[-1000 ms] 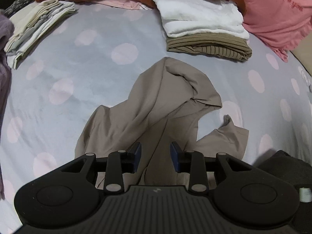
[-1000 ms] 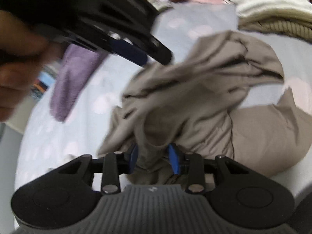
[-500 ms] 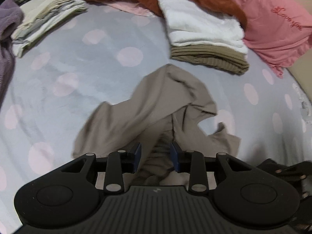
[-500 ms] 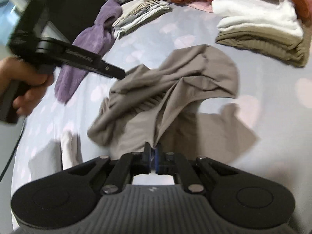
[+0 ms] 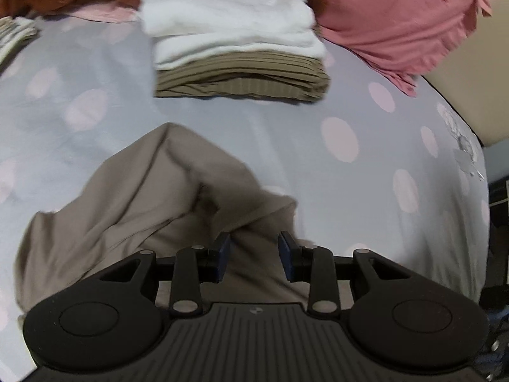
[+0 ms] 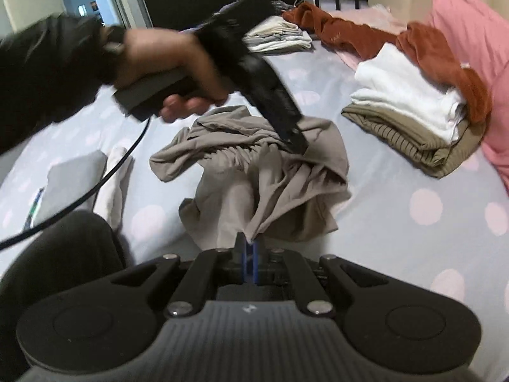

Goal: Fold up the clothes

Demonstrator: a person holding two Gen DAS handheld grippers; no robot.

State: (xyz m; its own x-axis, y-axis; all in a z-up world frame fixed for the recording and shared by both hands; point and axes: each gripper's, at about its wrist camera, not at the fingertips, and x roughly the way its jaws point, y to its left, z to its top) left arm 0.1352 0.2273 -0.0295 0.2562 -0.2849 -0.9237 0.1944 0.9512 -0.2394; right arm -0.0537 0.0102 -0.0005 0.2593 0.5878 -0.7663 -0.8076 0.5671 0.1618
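A crumpled taupe garment (image 5: 152, 200) lies on the polka-dot bedsheet (image 5: 366, 165). My left gripper (image 5: 254, 256) is open, its blue pads hovering over the garment's near fold with nothing pinched. In the right wrist view the same taupe garment (image 6: 261, 172) is bunched and lifted at one edge, and my right gripper (image 6: 249, 254) is shut on that edge. The left gripper (image 6: 296, 138), held by a person's hand (image 6: 178, 70), points down onto the top of the garment.
A folded stack, white towel (image 5: 229, 22) on an olive ribbed garment (image 5: 241, 76), sits beyond. A pink pillow (image 5: 397, 22) and rust-coloured cloth (image 6: 413, 44) lie at the back. Folded pale clothes (image 6: 280, 36) and a grey item (image 6: 73, 181) lie left. A cable (image 6: 95, 187) trails.
The right gripper has kept its hold and pulled the garment's edge up and toward itself. The left gripper moved forward and right over the garment, still open.
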